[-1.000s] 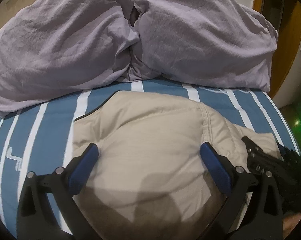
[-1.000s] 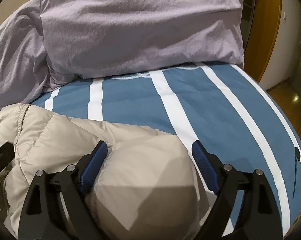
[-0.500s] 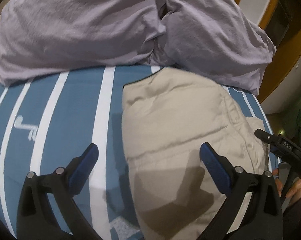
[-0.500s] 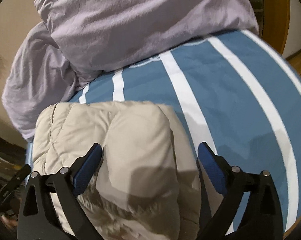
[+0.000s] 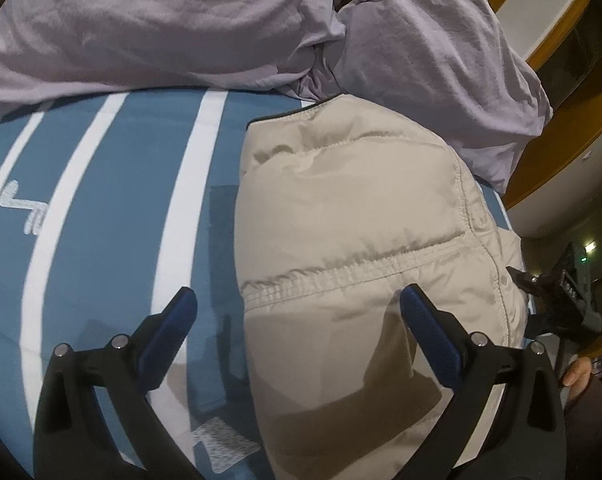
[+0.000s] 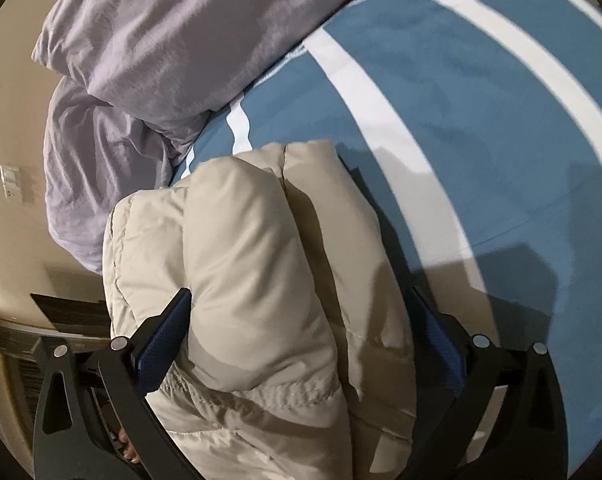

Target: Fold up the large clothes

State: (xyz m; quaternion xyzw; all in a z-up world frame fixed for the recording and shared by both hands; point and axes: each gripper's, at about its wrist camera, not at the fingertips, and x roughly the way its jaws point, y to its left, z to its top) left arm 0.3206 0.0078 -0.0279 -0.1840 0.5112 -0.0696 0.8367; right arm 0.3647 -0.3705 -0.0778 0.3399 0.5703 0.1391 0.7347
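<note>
A beige puffy jacket (image 5: 353, 216) lies folded on the blue and white striped bed cover (image 5: 113, 208). My left gripper (image 5: 297, 320) is open above the jacket's left edge, its right finger over the fabric, its left finger over the cover. In the right wrist view the jacket (image 6: 261, 264) bulges up as a thick folded bundle between the jaws of my open right gripper (image 6: 301, 320). The jaws stand wide on either side of the bundle and do not pinch it. The right gripper also shows in the left wrist view (image 5: 557, 300), beside the jacket's right edge.
A crumpled lilac duvet (image 5: 221, 28) lies along the far side of the bed and touches the jacket's far end; it also shows in the right wrist view (image 6: 149, 52). A wooden frame (image 5: 561, 92) stands at the right. A beige wall with a switch plate (image 6: 11, 182) is at the left.
Both grippers have swung and lifted: the left view shifted left, showing more striped cover. The right view rotated, and the jacket now sits as a taller bundle between its open jaws.
</note>
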